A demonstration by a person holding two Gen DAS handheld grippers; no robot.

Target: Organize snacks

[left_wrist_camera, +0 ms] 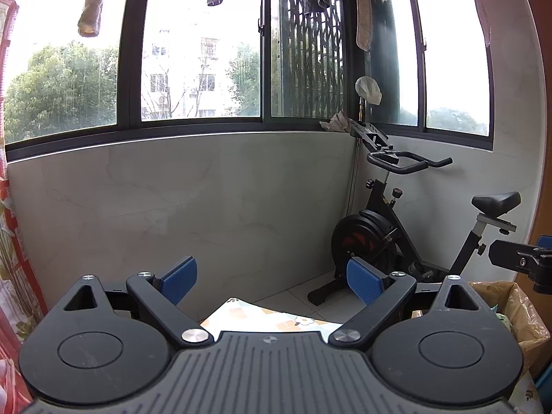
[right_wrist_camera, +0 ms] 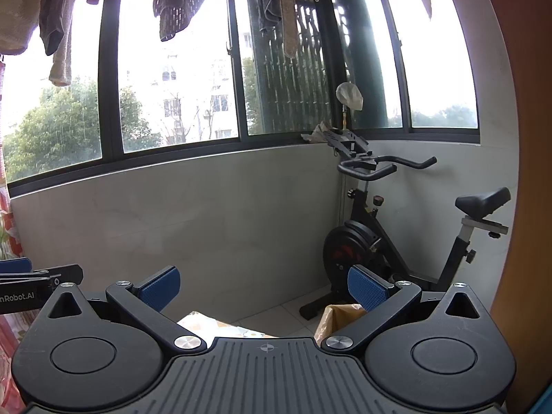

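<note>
1. While both cameras look level at the balcony wall and the bike (left_wrist_camera: 407,227), the work seems not yet begun: no snack is in either view.
2. The left hand-held gripper (left_wrist_camera: 272,281) is spread wide and empty; so is the right hand-held gripper (right_wrist_camera: 264,289).
3. Below them shows only a corner of the patterned counter (left_wrist_camera: 248,314), and a brown bag (right_wrist_camera: 339,314) just under the right one, perhaps the snack holder.
4. Next, both need tilting down until the snacks come into sight.
</note>
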